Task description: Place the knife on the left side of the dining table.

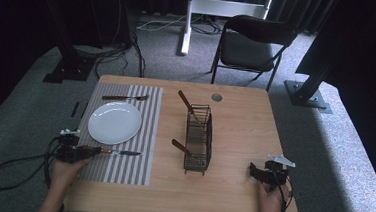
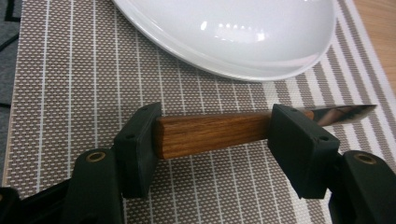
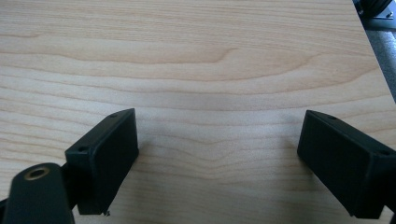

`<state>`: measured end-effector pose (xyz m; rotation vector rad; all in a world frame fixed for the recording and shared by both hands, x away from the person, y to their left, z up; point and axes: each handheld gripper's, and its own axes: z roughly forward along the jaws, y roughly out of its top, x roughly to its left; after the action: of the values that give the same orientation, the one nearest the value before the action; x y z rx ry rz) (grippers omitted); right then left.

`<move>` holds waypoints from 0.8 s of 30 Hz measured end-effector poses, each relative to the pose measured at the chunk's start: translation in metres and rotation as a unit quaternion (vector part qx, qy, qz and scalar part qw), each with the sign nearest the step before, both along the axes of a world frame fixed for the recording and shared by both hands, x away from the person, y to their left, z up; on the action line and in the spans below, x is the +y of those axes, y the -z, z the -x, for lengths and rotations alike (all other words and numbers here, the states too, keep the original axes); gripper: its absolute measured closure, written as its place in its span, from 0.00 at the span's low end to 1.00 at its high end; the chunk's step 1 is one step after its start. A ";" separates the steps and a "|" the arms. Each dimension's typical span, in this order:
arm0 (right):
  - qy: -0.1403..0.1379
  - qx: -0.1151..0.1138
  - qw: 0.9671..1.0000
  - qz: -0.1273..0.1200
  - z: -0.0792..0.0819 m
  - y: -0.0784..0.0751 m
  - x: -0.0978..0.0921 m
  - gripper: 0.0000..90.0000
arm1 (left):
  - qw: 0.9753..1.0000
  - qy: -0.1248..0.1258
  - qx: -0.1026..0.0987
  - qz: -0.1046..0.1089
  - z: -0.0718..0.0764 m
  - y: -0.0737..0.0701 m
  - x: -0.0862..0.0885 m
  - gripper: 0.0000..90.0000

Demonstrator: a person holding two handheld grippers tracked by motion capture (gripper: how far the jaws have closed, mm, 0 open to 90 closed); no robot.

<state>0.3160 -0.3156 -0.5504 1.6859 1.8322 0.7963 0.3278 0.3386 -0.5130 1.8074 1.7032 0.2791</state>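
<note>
Left gripper view: knife (image 2: 210,133) parallels plate (image 2: 233,60) rim.

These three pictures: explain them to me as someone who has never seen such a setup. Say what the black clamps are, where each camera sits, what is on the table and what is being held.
No robot here: a person holds a hand-operated gripper in each hand.

The high view looks down from above the person's side. It shows the wooden table, a striped placemat with a white plate, a fork beyond the plate, and a wire cutlery basket with two wooden-handled utensils in it.

The other two pictures come from cameras riding on the grippers. The left gripper has its black fingers around the wooden handle of a knife lying on the placemat beside the plate. The right gripper is open over bare table, holding nothing.
</note>
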 end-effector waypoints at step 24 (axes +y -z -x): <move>0.000 0.000 1.000 0.000 0.000 0.000 0.000 0.13 | 0.998 -0.029 -0.023 -0.048 0.003 0.003 -0.005 0.33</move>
<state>0.3160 -0.3156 -0.5503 1.6868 1.8320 0.7961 0.3253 0.3332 -0.5159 1.8065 1.7398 0.4297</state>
